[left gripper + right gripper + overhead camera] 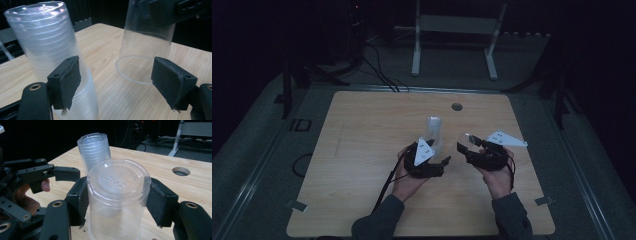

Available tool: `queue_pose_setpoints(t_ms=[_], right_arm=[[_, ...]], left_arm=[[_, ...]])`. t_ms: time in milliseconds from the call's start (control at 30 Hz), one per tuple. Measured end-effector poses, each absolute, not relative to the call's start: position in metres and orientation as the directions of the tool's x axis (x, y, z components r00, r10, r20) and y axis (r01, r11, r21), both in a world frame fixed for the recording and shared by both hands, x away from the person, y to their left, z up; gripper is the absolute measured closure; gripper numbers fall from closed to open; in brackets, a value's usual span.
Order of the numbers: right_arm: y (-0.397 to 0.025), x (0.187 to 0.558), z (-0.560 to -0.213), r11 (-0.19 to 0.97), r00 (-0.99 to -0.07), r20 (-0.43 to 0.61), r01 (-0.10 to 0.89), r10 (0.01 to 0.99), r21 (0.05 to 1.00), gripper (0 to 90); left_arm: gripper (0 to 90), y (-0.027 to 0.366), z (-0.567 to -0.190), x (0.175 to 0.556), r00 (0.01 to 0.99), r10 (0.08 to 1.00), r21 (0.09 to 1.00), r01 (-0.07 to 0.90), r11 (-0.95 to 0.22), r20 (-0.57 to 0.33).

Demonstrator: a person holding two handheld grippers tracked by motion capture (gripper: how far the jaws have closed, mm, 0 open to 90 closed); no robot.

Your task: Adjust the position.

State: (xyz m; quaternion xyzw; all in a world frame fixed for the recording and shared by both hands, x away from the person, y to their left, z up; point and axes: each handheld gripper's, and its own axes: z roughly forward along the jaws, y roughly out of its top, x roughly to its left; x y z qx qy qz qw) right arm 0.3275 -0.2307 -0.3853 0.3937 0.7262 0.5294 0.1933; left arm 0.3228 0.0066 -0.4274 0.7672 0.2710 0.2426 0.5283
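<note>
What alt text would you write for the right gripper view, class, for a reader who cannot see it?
The right tongs clamp an upside-down clear cup from both sides, above a wooden table. Behind it stands a stack of clear cups, also upside down, with the left tongs at the left edge, open.

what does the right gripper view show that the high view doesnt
Only the right gripper view: the single clear cup stands upside down, with embossed lettering on its base, and both black pads press its sides, so the right gripper is shut on it.

Only the high view: both forearms in grey sleeves, the whole wooden table, and a white frame on the floor behind it.

Both: the stack of clear cups, the left gripper, and the round hole in the table.
</note>
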Motion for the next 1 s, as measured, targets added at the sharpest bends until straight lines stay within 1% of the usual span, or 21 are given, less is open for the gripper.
queue_pose_setpoints(t_ms=[133,633,867,1000], right_arm=[[-0.232,0.328,-0.387,0.108,-0.616,0.166,0.383,0.77,0.918,39.8],[-0.229,0.328,-0.393,0.094,-0.615,0.19,0.399,0.766,0.912,39.9],[-0.233,0.331,-0.395,0.026,-0.607,0.273,0.435,0.747,0.9,39.9],[-0.237,0.332,-0.395,0.008,-0.598,0.292,0.447,0.746,0.894,40.1]], left_arm=[[23.2,0.004,-0.427,0.322,0.746,0.66,0.942,0.152,-0.3,0.09],[23.1,-0.001,-0.427,0.323,0.77,0.634,0.949,0.135,-0.284,0.08],[22.4,-0.004,-0.428,0.322,0.777,0.623,0.952,0.123,-0.282,0.084],[19.8,-0.006,-0.428,0.322,0.78,0.621,0.951,0.123,-0.283,0.084]])
